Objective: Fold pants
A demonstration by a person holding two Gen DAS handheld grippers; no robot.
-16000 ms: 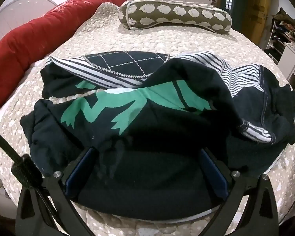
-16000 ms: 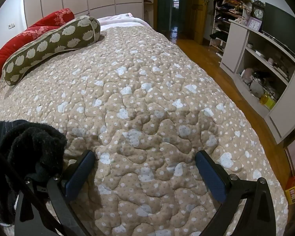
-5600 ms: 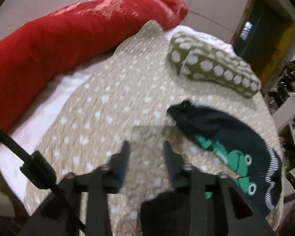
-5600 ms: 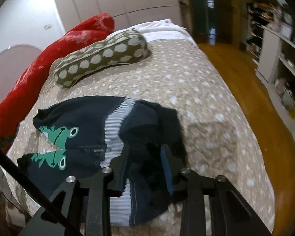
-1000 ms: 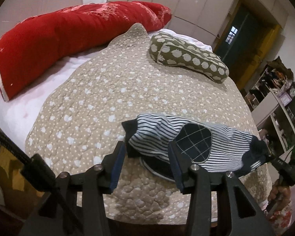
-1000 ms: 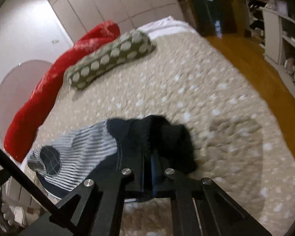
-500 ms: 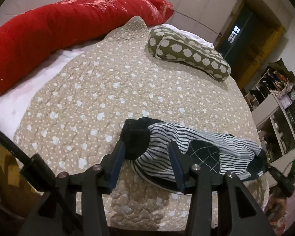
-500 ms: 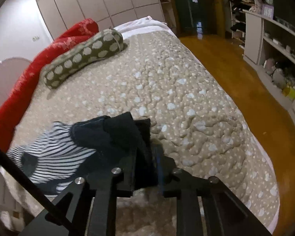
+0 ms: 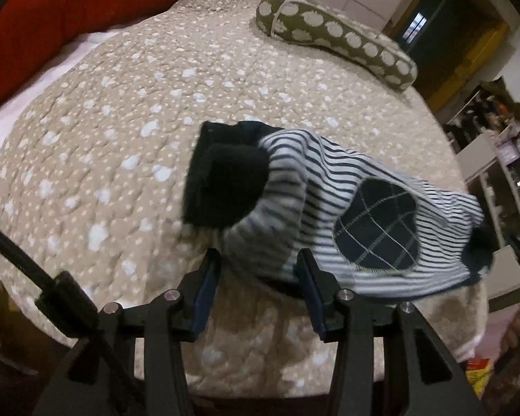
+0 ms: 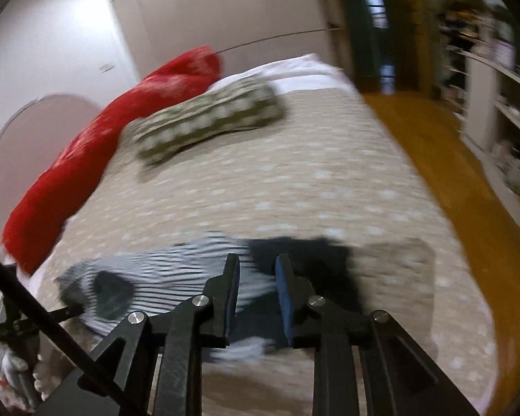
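Both of your grippers have let go of the pants (image 9: 329,208) since half a second ago, when each was pinched on a dark corner of the cloth. Your left gripper (image 9: 258,277) now sits with its jaws partly open, a clear gap between the blue pads, and nothing held. The striped edge of the pants lies just beyond its fingertips, at 12 o'clock in the left wrist view. From there the bundle runs across the quilt (image 9: 104,138) toward 3 o'clock: a black cuff at the upper left, white and navy stripes in the middle, and a dark oval patch with a grid of pale stitching toward the right.

Your right gripper (image 10: 256,294) also has its jaws apart by a narrow gap and grips nothing. This view is blurred by motion. The pants (image 10: 197,277) lie on the quilt (image 10: 294,190) just past the fingertips, spreading from 9 o'clock to 1 o'clock, stripes and patch on the left, black fabric on the right.

Farther up the bed, a green spotted bolster (image 9: 336,34) lies at 1 o'clock in the left view and at 11 o'clock (image 10: 208,121) in the right. A long red cushion (image 9: 52,17) edges the bed at 10 o'clock in both views (image 10: 97,159).
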